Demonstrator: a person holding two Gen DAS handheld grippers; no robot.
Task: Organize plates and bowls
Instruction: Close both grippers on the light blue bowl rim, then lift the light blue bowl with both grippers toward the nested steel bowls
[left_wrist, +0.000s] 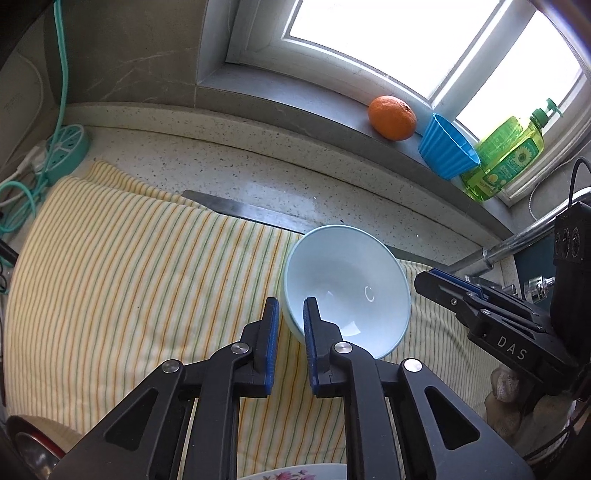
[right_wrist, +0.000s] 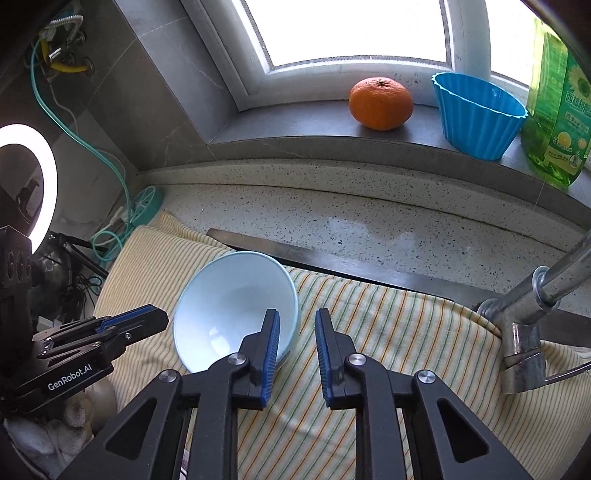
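Bowl: I saw the pale blue bowl tilted on the striped cloth that covered the bench, its opening turned up towards the cameras.
Left gripper: my left gripper pointed steeply down at the bowl's near-left rim; the jaws stood narrowly apart, one finger outside the wall and one over the inside, and I could not tell whether the pads pressed on the rim.
Right gripper: my right gripper had its jaws a little apart; the left finger lay over the bowl's right rim, the right finger over bare cloth, with nothing gripped that I could see.
Windowsill: an orange, a blue fluted cup and a green soap bottle stood in a row.
Right edge: a metal tap rose from the cloth.
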